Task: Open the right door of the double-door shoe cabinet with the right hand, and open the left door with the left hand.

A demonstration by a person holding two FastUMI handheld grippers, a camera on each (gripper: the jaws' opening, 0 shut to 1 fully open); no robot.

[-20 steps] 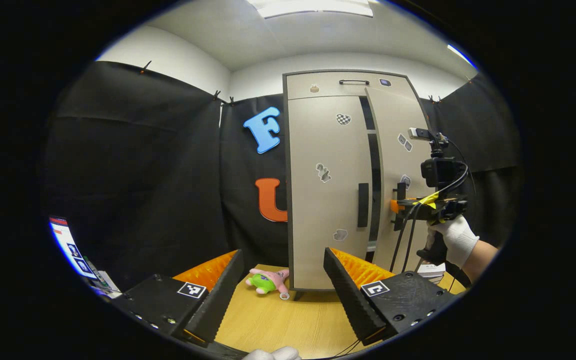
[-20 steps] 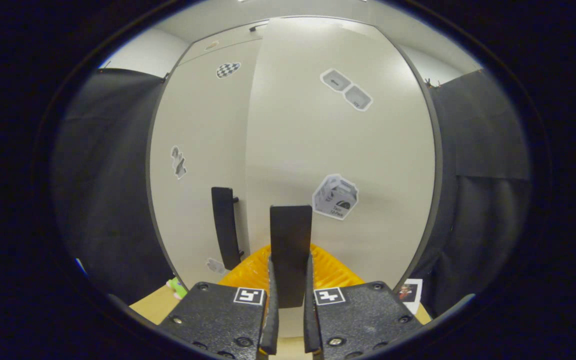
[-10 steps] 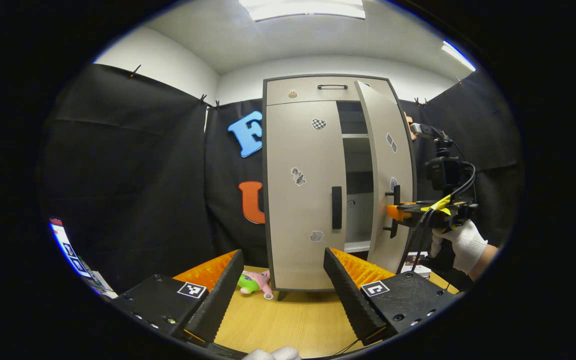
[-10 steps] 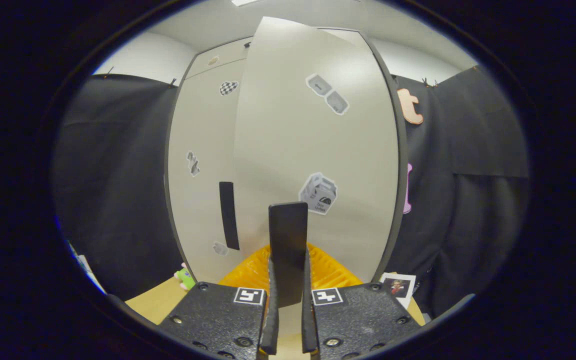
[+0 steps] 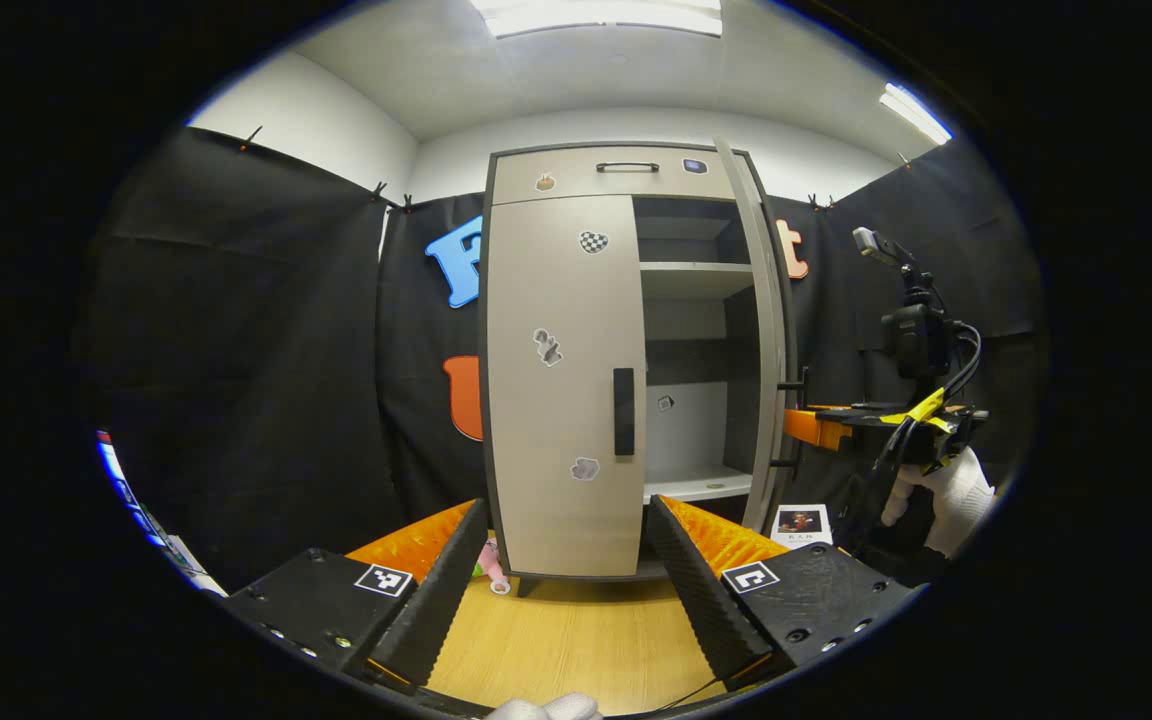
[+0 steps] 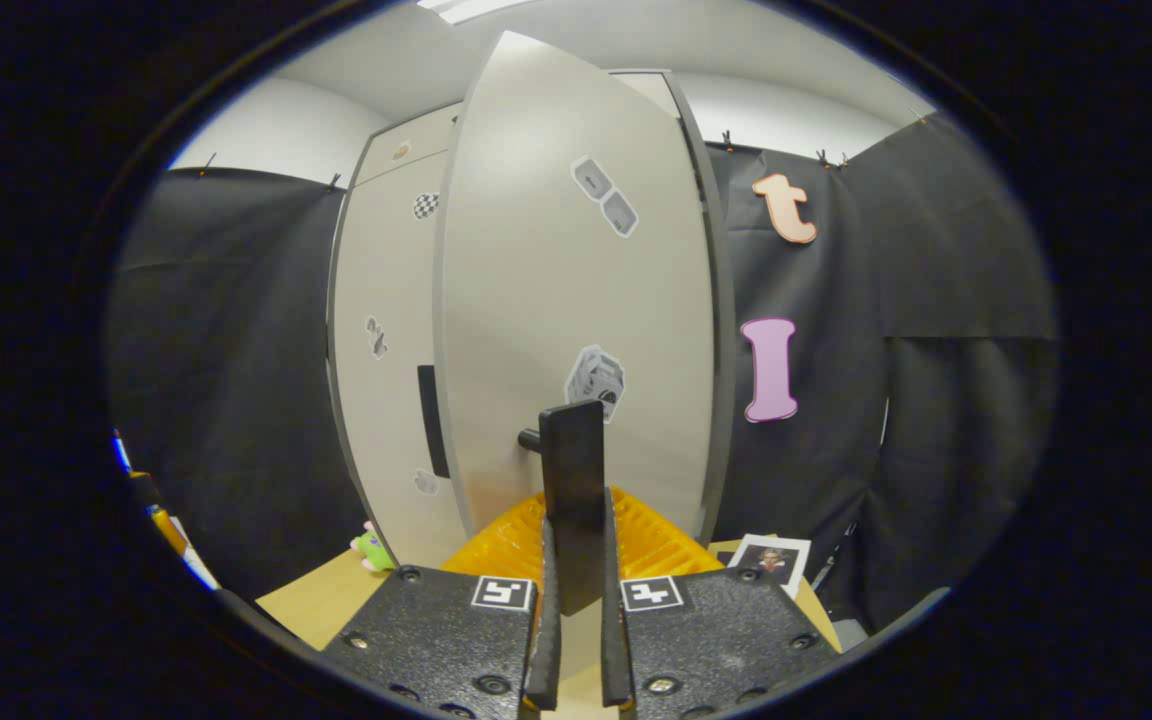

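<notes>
The grey shoe cabinet point(image 5: 586, 175) stands on the table ahead. Its left door point(image 5: 556, 330) is closed, with a black bar handle point(image 5: 623, 411). The right door point(image 5: 766, 330) stands wide open, edge-on in the left gripper view. My right gripper point(image 5: 804, 425), held by a gloved hand point(image 5: 941, 490), grips that door's handle. In the right gripper view the right door point(image 6: 576, 300) faces me and its black handle point(image 6: 573, 490) sits clamped in my right gripper point(image 6: 573, 640). My left gripper point(image 5: 561, 590) is open and empty, low in front of the left door and apart from it.
Bare shelves point(image 5: 696, 268) show inside the open half. A pink and green plush toy point(image 5: 489, 575) lies at the cabinet's left foot, and a photo card point(image 5: 801, 522) lies to its right. The wooden table point(image 5: 576, 650) runs toward me. A screen point(image 5: 126, 490) is at far left.
The right door has swung from slightly ajar to wide open, pulled by the right gripper moving right. The left gripper stayed open, and the cabinet has drifted left in its view.
</notes>
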